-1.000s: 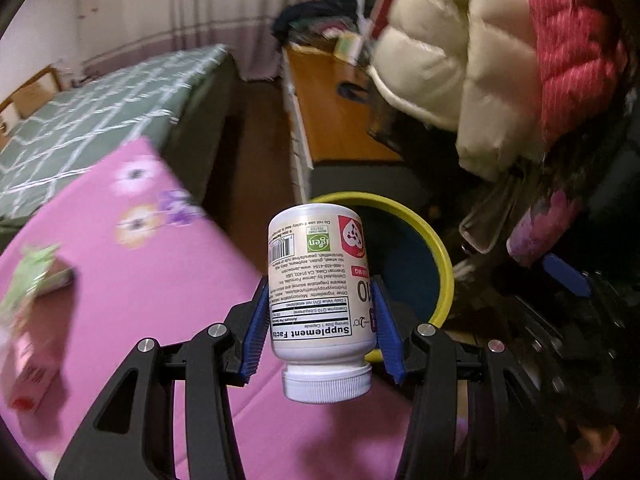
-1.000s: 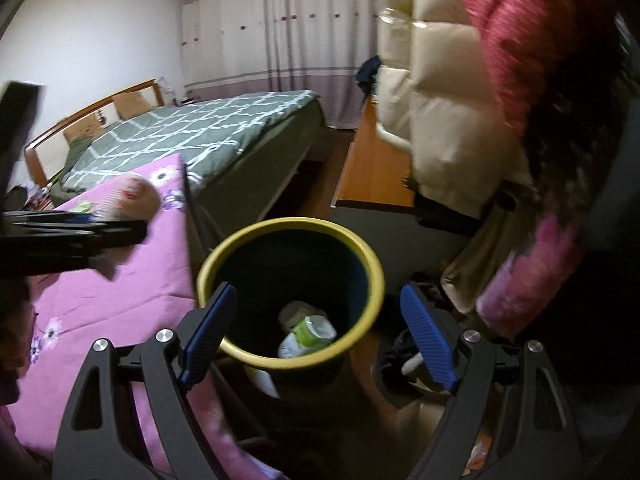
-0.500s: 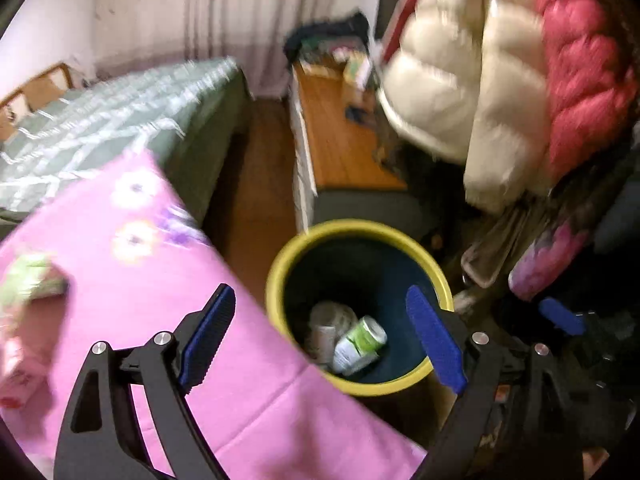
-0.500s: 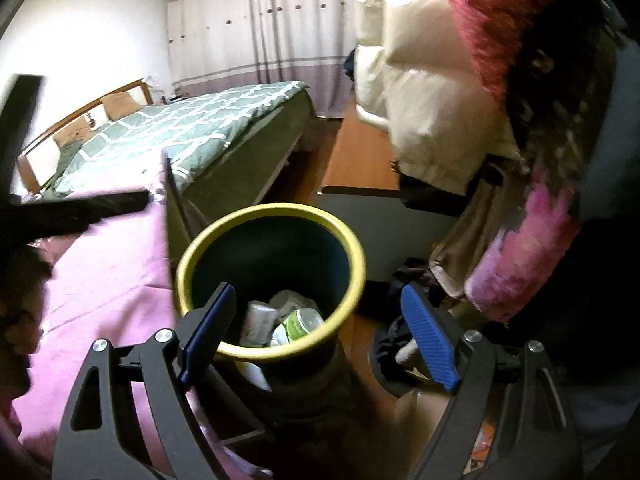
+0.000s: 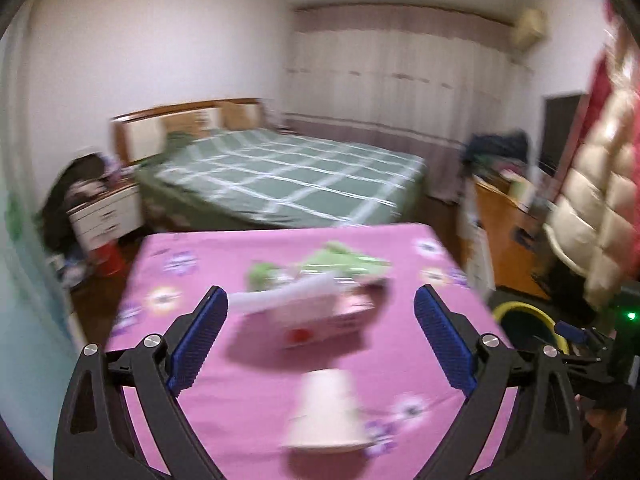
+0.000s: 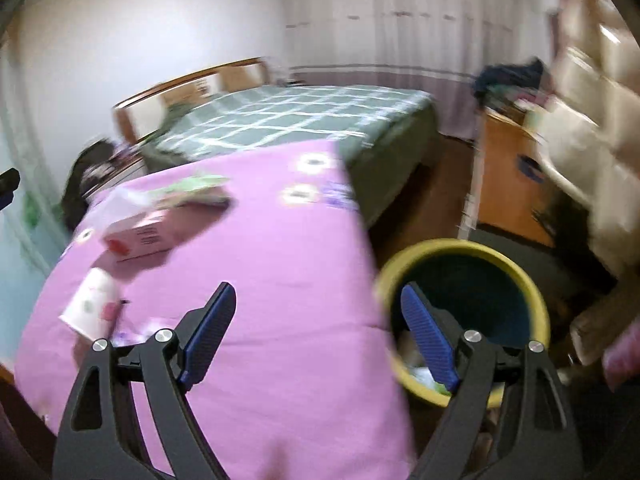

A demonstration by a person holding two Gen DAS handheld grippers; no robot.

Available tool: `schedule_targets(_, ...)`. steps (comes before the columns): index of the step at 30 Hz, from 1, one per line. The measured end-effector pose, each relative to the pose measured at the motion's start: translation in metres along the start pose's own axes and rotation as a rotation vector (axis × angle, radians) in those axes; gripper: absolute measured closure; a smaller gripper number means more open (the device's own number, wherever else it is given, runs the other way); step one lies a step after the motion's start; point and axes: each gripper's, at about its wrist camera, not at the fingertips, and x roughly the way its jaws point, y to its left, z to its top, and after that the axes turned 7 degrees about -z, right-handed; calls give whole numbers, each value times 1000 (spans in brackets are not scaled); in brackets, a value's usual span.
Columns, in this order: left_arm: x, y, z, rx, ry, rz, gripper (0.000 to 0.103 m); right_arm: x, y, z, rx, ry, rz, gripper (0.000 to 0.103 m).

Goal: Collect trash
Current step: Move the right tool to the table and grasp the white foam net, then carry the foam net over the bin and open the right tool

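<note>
My left gripper (image 5: 320,340) is open and empty over the pink flowered table cover (image 5: 192,280). Ahead of it lie a pink and white carton (image 5: 308,316), a green wrapper (image 5: 340,262) and, nearest, a paper cup (image 5: 326,416) on its side. My right gripper (image 6: 318,336) is open and empty above the table's right edge. The yellow-rimmed dark bin (image 6: 460,256) stands just right of the table with trash inside. The right wrist view also shows the carton (image 6: 140,238), the wrapper (image 6: 192,190) and the cup (image 6: 90,308). Both views are blurred.
A green checked bed (image 5: 288,172) stands behind the table. A wooden desk (image 6: 508,184) and hanging puffy coats (image 5: 592,208) are at the right. A white nightstand (image 5: 106,216) is at the far left. The bin (image 5: 524,316) sits by the table's right corner.
My left gripper opened and dropped the white supplement bottle into the bin, then swung left over the table. My right gripper has also turned left toward the table.
</note>
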Motion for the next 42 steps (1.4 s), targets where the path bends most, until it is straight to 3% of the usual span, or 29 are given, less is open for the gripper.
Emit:
schedule_targets(6, -32, 60, -10, -86, -39, 92, 10, 31, 95, 43, -98, -7, 190, 23)
schedule_targets(12, -42, 81, -15, -100, -64, 128, 10, 55, 175, 76, -193, -28, 297, 23)
schedule_targets(15, -43, 86, -19, -102, -61, 135, 10, 69, 207, 86, -267, -26, 308, 23)
schedule_targets(20, -40, 95, -25, -124, -49, 132, 10, 93, 239, 97, -377, -23, 326, 23)
schedule_targets(29, -35, 99, -26, -132, -42, 107, 10, 111, 255, 93, -522, 6, 387, 24)
schedule_targets(30, -35, 99, -26, -133, -42, 106, 10, 112, 256, 92, -531, 9, 385, 28)
schedule_targets(32, -34, 99, -26, -132, -41, 105, 10, 117, 257, 91, -539, 30, 386, 53)
schedule_targets(34, -35, 97, -26, -126, -42, 103, 10, 122, 258, 90, -541, 58, 386, 65)
schedule_targets(35, -35, 95, -25, -121, -42, 104, 10, 122, 258, 89, -540, 61, 396, 83)
schedule_targets(36, -35, 94, -25, -118, -42, 105, 10, 120, 257, 88, -535, 60, 409, 87)
schedule_targets(42, -33, 94, -24, -120, -35, 105, 10, 92, 249, 91, -499, 4, 487, 90)
